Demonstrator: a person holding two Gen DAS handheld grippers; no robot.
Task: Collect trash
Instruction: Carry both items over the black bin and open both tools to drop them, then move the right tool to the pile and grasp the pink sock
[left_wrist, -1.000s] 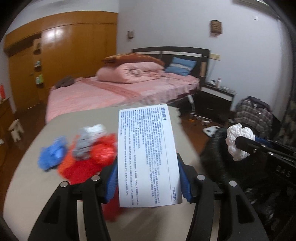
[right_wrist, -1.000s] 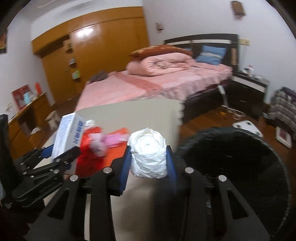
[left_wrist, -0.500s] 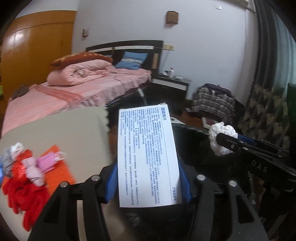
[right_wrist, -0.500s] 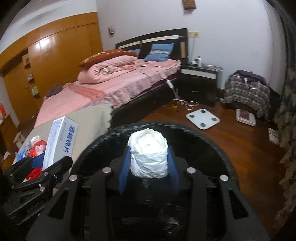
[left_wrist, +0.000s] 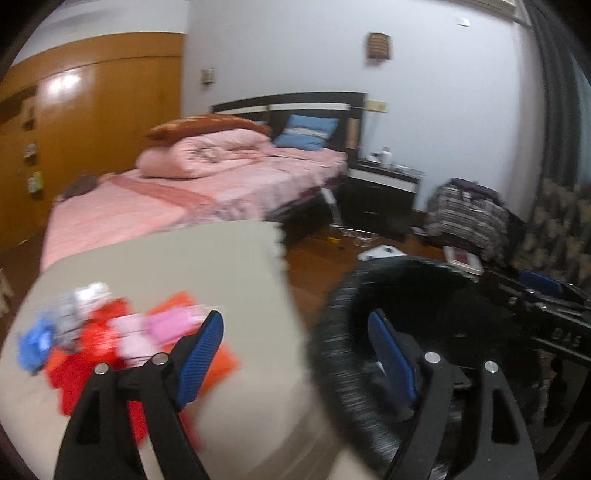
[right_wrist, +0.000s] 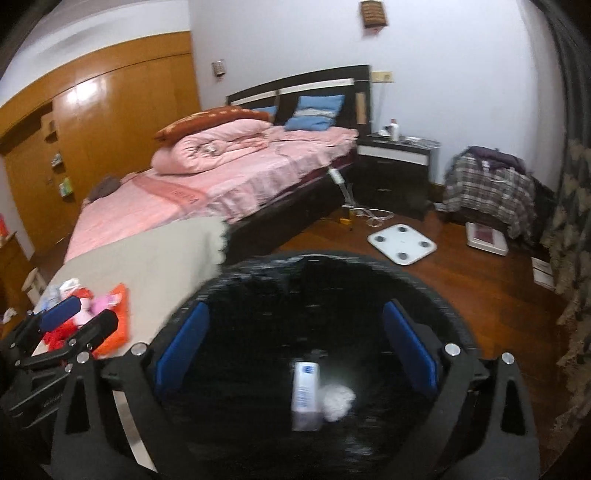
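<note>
The black trash bin (right_wrist: 424, 291) stands on the floor beside the grey table (right_wrist: 155, 258). Inside it lie the white box (right_wrist: 306, 395) and the crumpled white paper wad (right_wrist: 337, 398). My right gripper (right_wrist: 295, 350) is open and empty above the bin's mouth. My left gripper (left_wrist: 295, 354) is open and empty, straddling the table edge and the bin rim (left_wrist: 332, 369); it also shows in the right wrist view (right_wrist: 79, 319). A pile of red, pink, blue and orange wrappers (left_wrist: 110, 339) lies on the table (left_wrist: 184, 266) at the left.
A pink bed (right_wrist: 221, 173) stands behind the table, with a dark nightstand (right_wrist: 399, 162) to its right. A white bathroom scale (right_wrist: 402, 243) lies on the wooden floor. A plaid-covered heap (right_wrist: 487, 188) sits by the curtain at the right.
Both grippers opened. The white box and the paper wad dropped into the bin. The left wrist view swung back left toward the table.
</note>
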